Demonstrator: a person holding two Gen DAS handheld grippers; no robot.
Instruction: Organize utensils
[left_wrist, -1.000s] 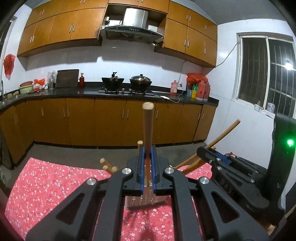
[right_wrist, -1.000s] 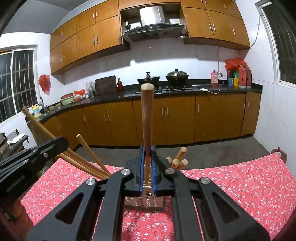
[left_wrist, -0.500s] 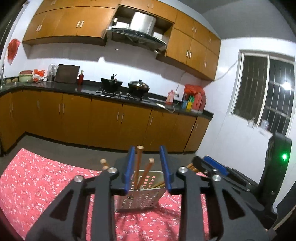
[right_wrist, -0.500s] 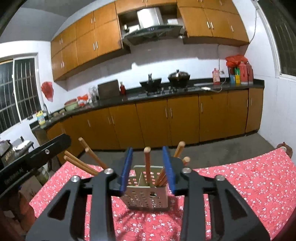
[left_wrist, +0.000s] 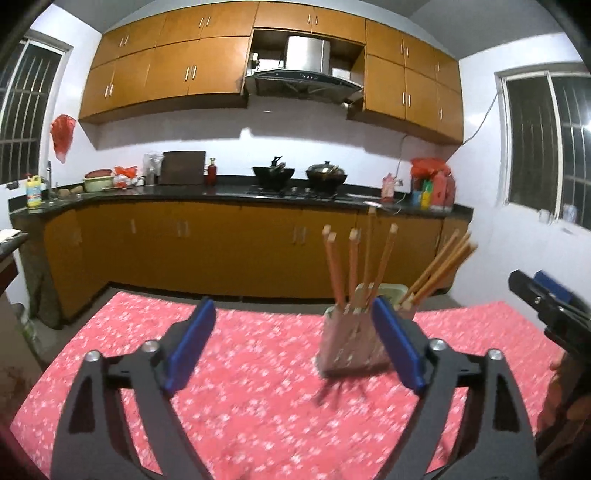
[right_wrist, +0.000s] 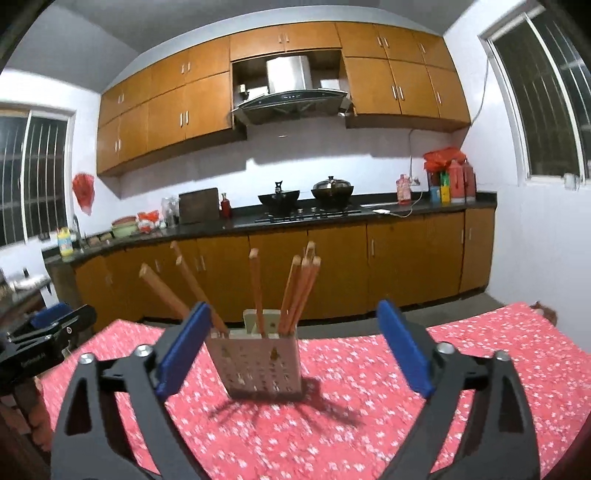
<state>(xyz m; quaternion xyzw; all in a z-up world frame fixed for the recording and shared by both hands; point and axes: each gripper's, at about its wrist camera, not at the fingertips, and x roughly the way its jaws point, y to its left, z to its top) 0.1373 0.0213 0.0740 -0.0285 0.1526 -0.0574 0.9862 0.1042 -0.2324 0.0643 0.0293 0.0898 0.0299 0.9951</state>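
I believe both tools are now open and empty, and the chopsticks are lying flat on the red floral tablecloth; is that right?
Not quite. Both the left tool and the right tool are open and empty, their jaws having just been opening, but the chopsticks are not lying flat: they stand in the perforated holder on the red floral tablecloth, as the right wrist view shows.

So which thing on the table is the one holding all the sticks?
Find the red flowery tablecloth in front of the brown kitchen cupboards. Standing upright on it is a small pale box with rows of little holes, the chopstick holder. It is the only thing on the cloth, and wooden chopsticks fan out of its top.
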